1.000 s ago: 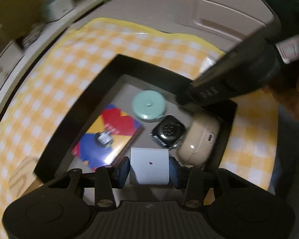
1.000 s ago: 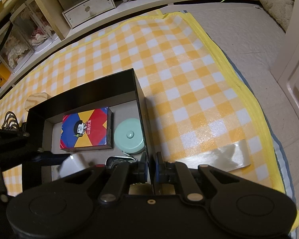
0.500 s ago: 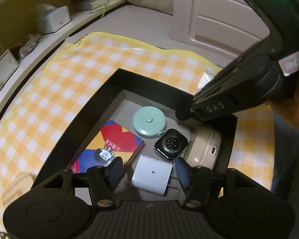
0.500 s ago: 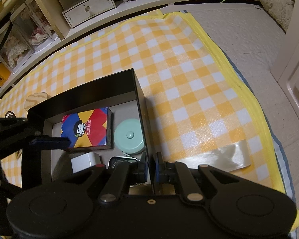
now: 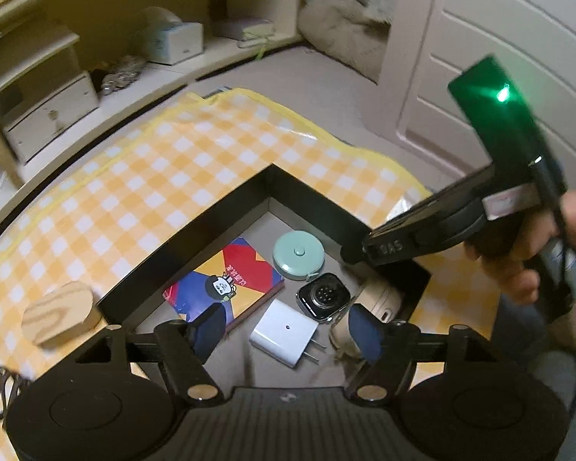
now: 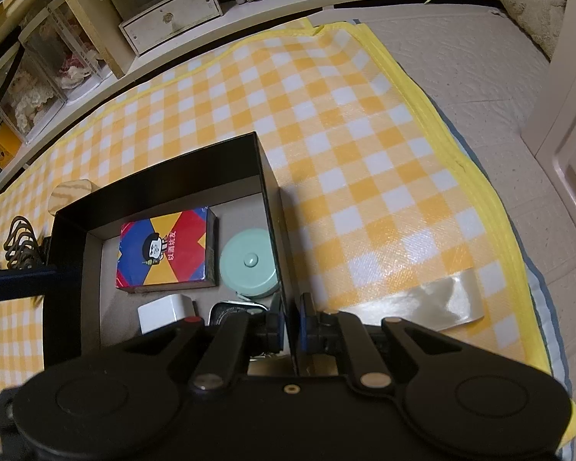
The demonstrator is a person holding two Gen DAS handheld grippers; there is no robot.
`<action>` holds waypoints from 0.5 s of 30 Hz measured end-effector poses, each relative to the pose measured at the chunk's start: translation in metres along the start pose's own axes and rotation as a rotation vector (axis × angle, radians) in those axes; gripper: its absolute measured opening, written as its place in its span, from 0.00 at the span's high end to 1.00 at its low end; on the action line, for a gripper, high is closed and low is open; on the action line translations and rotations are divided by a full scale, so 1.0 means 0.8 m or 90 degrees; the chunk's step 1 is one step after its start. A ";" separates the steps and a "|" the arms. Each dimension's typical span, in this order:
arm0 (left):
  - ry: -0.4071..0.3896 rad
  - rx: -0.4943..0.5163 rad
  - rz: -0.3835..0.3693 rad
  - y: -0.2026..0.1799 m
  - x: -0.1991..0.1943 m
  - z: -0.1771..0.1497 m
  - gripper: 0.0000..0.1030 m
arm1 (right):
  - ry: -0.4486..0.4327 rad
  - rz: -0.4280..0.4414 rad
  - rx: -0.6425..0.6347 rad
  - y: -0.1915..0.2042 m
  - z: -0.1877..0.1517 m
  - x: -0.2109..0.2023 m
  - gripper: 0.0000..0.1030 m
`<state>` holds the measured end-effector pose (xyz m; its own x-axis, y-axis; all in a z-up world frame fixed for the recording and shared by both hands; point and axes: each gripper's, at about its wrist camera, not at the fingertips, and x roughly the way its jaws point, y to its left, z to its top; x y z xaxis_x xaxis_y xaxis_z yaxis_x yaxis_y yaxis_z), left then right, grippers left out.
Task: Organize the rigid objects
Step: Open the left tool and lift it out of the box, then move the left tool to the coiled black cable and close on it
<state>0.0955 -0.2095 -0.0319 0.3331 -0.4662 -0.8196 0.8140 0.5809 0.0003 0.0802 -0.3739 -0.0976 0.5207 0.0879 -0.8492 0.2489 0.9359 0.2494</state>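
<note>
A black box (image 5: 226, 207) sits on a yellow-and-white checked mat (image 5: 142, 176), and the rigid objects lie on its grey floor. The white charger (image 5: 284, 332) rests flat near the front, its prongs pointing to the right in the left wrist view. The left gripper (image 5: 286, 326) hangs above it with its jaws opening; the charger lies below the gap and neither blue pad touches it. Just beyond the charger sit a colourful card box (image 5: 226, 278), a round mint tape measure (image 5: 297, 255) and a smartwatch body (image 5: 323, 296), with a beige case (image 5: 376, 299) at the right, partly hidden by the right pad.

The right gripper (image 6: 290, 320) is clamped on the box's right-hand wall (image 6: 278, 246), one finger inside and one outside. A hand (image 5: 526, 253) grips its handle in the left wrist view.

On the mat outside the box lie a wooden block (image 5: 59, 313) and a strip of clear tape (image 6: 426, 301)
</note>
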 end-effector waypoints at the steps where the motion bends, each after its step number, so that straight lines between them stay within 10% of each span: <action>1: -0.005 -0.009 0.001 -0.001 -0.006 -0.001 0.24 | 0.000 0.000 0.000 0.000 0.000 0.000 0.92; 15: -0.066 -0.127 0.036 0.007 -0.072 -0.032 0.00 | 0.000 0.001 0.003 -0.001 -0.001 0.000 0.92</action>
<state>0.0688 -0.1621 0.0004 0.4312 -0.4886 -0.7585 0.6852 0.7242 -0.0769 0.0796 -0.3743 -0.0980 0.5207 0.0899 -0.8490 0.2517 0.9341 0.2533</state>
